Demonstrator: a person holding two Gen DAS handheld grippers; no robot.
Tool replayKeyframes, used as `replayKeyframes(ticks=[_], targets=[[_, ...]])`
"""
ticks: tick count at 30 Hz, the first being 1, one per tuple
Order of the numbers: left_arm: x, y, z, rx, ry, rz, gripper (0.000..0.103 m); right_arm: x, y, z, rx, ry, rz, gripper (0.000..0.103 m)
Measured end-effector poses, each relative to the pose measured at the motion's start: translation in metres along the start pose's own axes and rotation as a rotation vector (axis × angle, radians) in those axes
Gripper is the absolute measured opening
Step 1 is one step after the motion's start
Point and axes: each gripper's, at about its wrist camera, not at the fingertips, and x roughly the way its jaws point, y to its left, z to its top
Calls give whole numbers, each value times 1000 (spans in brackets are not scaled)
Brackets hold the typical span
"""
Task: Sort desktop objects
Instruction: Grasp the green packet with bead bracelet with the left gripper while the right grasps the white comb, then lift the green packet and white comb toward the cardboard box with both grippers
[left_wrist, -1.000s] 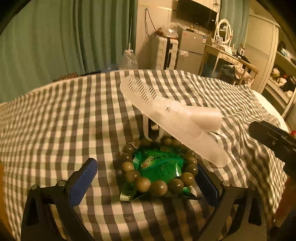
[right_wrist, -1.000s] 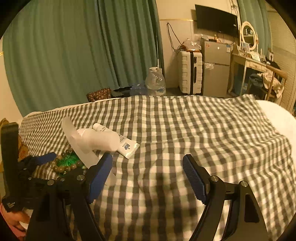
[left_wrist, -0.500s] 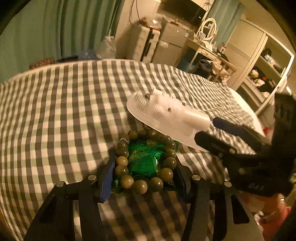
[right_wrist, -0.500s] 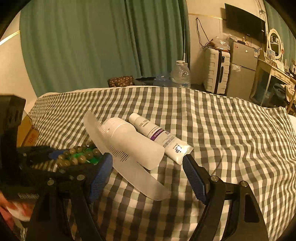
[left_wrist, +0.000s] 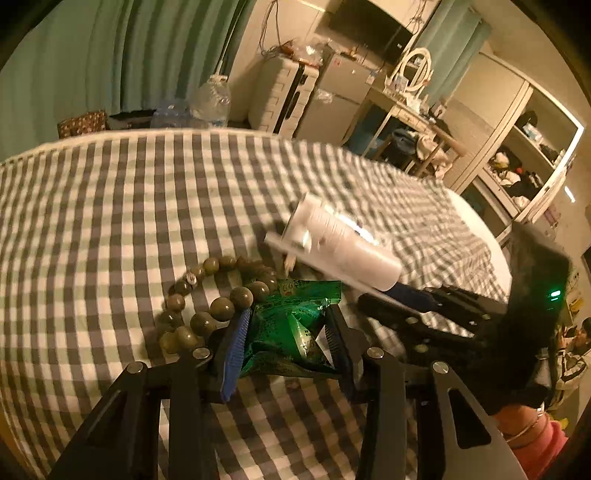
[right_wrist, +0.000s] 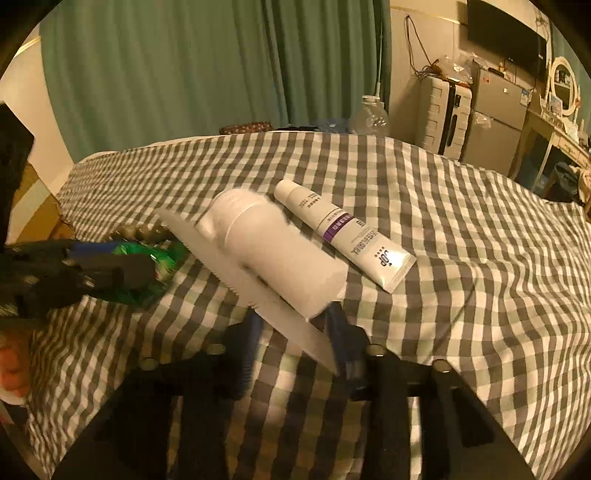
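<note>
My left gripper (left_wrist: 288, 317) is closing, and its blue pads press both sides of a crumpled green snack packet (left_wrist: 291, 336). A ring of olive bead bracelet (left_wrist: 207, 295) lies just left of it on the checked cloth. My right gripper (right_wrist: 295, 343) is closing on the near end of a translucent white comb (right_wrist: 221, 266). A white cylindrical bottle (right_wrist: 280, 251) rests on the comb, and a white tube with a purple band (right_wrist: 343, 236) lies beside it. In the left wrist view the right gripper (left_wrist: 388, 295) sits under the bottle (left_wrist: 343, 243).
The grey-and-white checked cloth (right_wrist: 461, 258) stretches far to the right and back. A cardboard box (right_wrist: 33, 206) stands off its left edge. Beyond the far edge are a water bottle (left_wrist: 212, 101) and a white suitcase (left_wrist: 280, 96).
The left jaws have closed in onto the green packet, now clear of the bracelet ring. The right gripper moved in to the comb and closed on its end; comb and bottle tipped.
</note>
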Motion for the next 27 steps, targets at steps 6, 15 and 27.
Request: replayKeyframes(ticks=[6,15,27], targets=[[29,-15,-3,25,12,59,62,5,11,1,-39,19,-17,28],[25,-17,0,27,13,90,40,-13,14,-8,-1,67,3,14],[-24,-69,-19,71,38,114,38,-87,23,-49,127,90,17,3]])
